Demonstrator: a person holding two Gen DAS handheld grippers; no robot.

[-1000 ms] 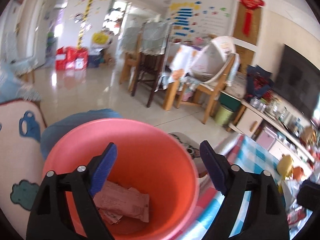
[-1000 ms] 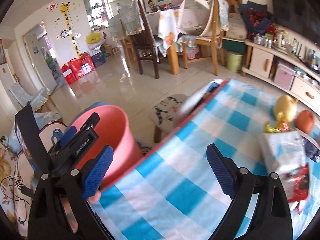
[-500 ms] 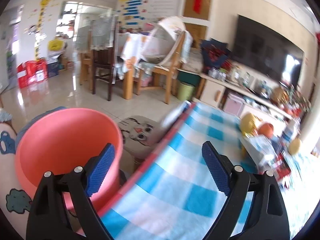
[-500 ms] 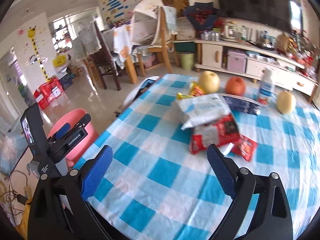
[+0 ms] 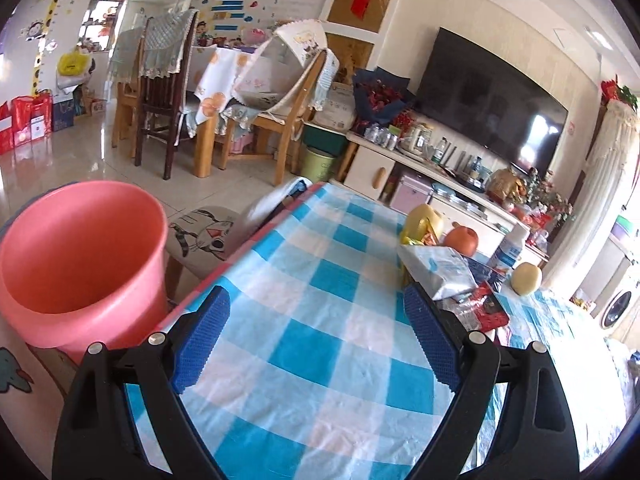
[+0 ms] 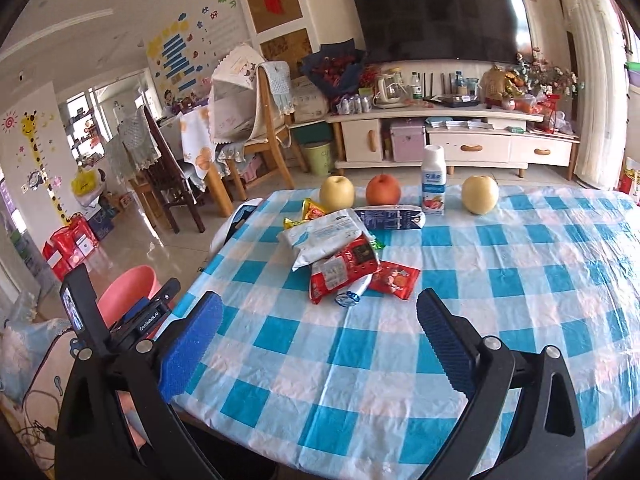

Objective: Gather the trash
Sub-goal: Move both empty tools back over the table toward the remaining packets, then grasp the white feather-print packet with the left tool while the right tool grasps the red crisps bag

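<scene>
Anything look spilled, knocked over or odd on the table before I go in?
Nothing spilled. The only mess is the heap of crumpled snack wrappers overlapping mid-way across the blue checked tablecloth. The white drink bottle stands upright between the fruit; the pink plastic bucket is upright too.

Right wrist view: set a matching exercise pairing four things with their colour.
Things:
1. bucket
2. round fruit beside the bottle
3. snack packet nearest the gripper
4. gripper pads

Colours:
A. blue
B. red
C. pink
D. orange

Pairs: 1-C, 2-D, 3-B, 4-A
</scene>
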